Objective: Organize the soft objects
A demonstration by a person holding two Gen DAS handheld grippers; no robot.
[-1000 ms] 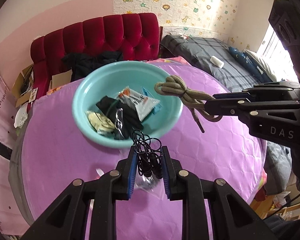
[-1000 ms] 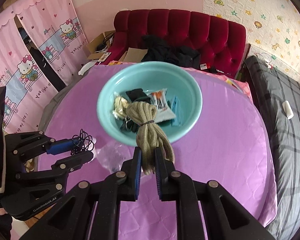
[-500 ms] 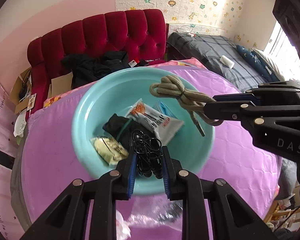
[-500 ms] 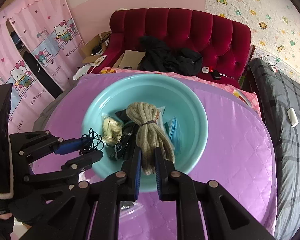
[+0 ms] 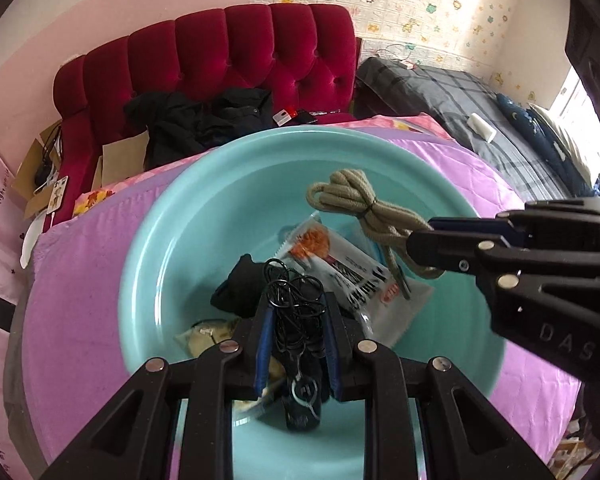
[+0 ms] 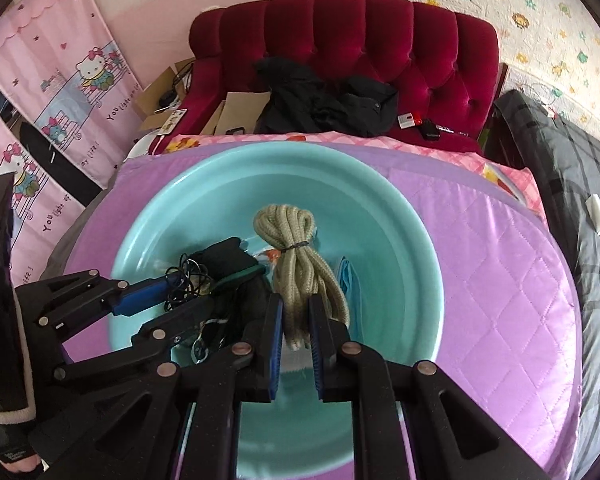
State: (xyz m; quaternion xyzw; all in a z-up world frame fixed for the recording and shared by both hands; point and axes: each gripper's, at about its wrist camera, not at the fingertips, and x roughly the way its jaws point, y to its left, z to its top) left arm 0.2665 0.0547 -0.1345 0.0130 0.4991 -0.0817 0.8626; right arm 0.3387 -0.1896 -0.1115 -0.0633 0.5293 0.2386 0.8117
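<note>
A: What does each tool carry, and where?

B: The tangle of thin black cord point(image 5: 296, 312) sits pinched between the blue pads of the left gripper point(image 5: 296, 320), whose jaws are closed on it. The bundle of beige rope point(image 6: 296, 276), tied at its waist with a dark band, is clamped the same way in the right gripper point(image 6: 296, 336). Both bundles hang above the inside of the turquoise basin point(image 5: 160, 240).

A: What lies in the basin itself?

B: On its floor: a white snack packet point(image 5: 352, 272) with orange print, a dark folded cloth point(image 5: 240, 288), a pale yellowish packet point(image 5: 204, 336) partly hidden by the left tool, and a blue item point(image 6: 350, 284) beside the rope in the right wrist view; its kind cannot be told.

A: And the setting?

B: The basin rests on a purple quilted cover point(image 6: 500, 264) over a round table. Behind stands a red tufted sofa point(image 6: 360, 36) with black clothing point(image 6: 324, 104) and flat cardboard point(image 6: 240, 112) heaped on it. A grey checked bed point(image 5: 460, 100) lies to the right; pink cartoon curtains point(image 6: 60, 92) hang at the left. A sleeve with a pale cuff point(image 6: 8, 420) shows at the left edge of the right wrist view.
</note>
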